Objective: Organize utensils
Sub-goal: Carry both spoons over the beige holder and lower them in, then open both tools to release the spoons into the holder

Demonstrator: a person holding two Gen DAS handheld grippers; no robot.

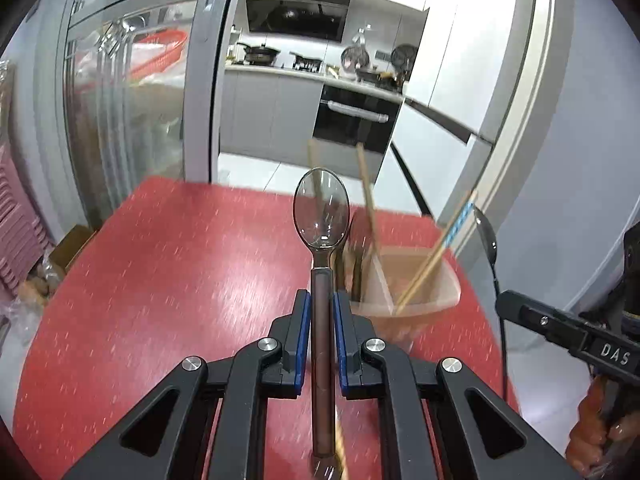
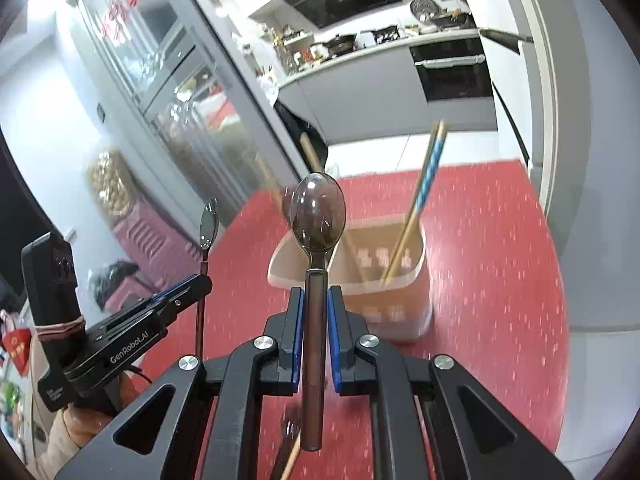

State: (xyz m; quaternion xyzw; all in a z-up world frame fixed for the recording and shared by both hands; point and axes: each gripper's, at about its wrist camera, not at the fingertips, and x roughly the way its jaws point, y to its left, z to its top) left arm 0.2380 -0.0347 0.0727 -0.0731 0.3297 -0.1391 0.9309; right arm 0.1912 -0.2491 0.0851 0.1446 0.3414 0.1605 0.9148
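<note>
Spoons (image 1: 321, 216) clamped in both jaws; beige caddy (image 2: 384, 288) holds chopsticks (image 2: 416, 208).

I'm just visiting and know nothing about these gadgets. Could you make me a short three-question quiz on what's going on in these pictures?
1. True or false: the left gripper holds a fork.
2. What does the right gripper hold?
A. spoon
B. knife
C. nothing
3. Fill in: the blue-patterned chopsticks stand in the ____ holder on the red table.

Key: 1 false, it clamps the other spoon; 2 A; 3 beige.
</note>
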